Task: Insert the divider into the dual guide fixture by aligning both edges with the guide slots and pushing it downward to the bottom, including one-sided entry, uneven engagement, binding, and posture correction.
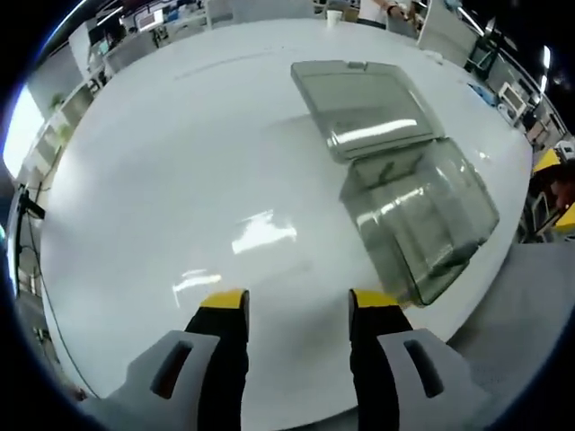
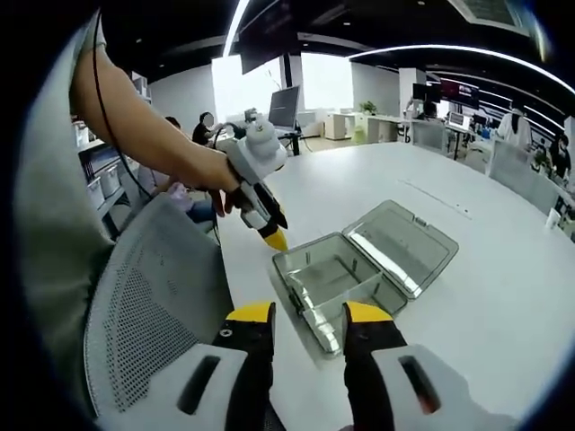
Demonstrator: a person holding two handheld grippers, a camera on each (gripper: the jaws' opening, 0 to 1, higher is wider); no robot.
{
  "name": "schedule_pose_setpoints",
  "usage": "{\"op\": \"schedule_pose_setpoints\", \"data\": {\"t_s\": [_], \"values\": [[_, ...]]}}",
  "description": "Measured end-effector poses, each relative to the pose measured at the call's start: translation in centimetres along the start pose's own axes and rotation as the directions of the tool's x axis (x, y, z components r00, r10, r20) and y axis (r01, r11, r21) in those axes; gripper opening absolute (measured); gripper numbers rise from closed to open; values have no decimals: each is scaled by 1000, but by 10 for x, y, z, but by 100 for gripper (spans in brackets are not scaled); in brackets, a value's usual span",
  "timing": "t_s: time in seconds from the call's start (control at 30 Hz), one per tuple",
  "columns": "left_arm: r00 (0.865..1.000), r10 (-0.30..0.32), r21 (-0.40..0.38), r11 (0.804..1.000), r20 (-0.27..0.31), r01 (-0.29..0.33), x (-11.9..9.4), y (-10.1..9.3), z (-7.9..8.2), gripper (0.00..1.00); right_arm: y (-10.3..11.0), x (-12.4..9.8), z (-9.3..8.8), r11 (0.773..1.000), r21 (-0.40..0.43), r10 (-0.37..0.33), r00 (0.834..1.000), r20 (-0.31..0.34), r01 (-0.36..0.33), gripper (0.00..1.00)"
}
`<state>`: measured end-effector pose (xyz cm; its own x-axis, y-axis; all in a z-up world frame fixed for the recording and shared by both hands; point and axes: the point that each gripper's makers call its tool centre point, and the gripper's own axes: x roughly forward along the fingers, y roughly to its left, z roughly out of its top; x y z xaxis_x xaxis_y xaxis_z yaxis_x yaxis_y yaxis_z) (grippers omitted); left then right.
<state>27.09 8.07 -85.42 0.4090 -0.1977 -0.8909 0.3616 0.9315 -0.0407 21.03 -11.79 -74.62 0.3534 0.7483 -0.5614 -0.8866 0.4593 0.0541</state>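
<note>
A clear plastic box (image 1: 422, 215) sits near the edge of the white table (image 1: 180, 180), its hinged lid (image 1: 364, 103) folded flat open beyond it. My left gripper (image 1: 296, 301) is open over bare table, to the left of the box, with nothing between its yellow-tipped jaws. From the right gripper view the same box (image 2: 328, 283) and lid (image 2: 400, 247) lie just ahead of my right gripper (image 2: 307, 312), which is open and holds nothing. A hand carries the left gripper (image 2: 277, 239) above the table just left of the box.
A grey mesh chair back (image 2: 153, 305) stands against the table edge beside the box. The person's arm (image 2: 144, 135) reaches in from the left. Desks, monitors and seated people (image 2: 207, 121) fill the far office. The table (image 2: 503, 296) stretches wide to the right.
</note>
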Motion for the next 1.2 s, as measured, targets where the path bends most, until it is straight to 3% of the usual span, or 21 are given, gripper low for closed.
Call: {"op": "schedule_pose_setpoints", "data": {"t_s": [0.47, 0.77, 1.2], "values": [[998, 56, 1, 998, -42, -56, 9, 7, -8, 41, -1, -2, 0, 1000, -2, -8, 1000, -2, 8, 24], [995, 87, 16, 996, -39, -86, 11, 13, 0, 44, -2, -4, 0, 1000, -5, -13, 1000, -9, 13, 23], [995, 81, 12, 997, -60, -81, 18, 10, 10, 39, -5, -6, -1, 1000, -1, -17, 1000, -14, 17, 23]]}}
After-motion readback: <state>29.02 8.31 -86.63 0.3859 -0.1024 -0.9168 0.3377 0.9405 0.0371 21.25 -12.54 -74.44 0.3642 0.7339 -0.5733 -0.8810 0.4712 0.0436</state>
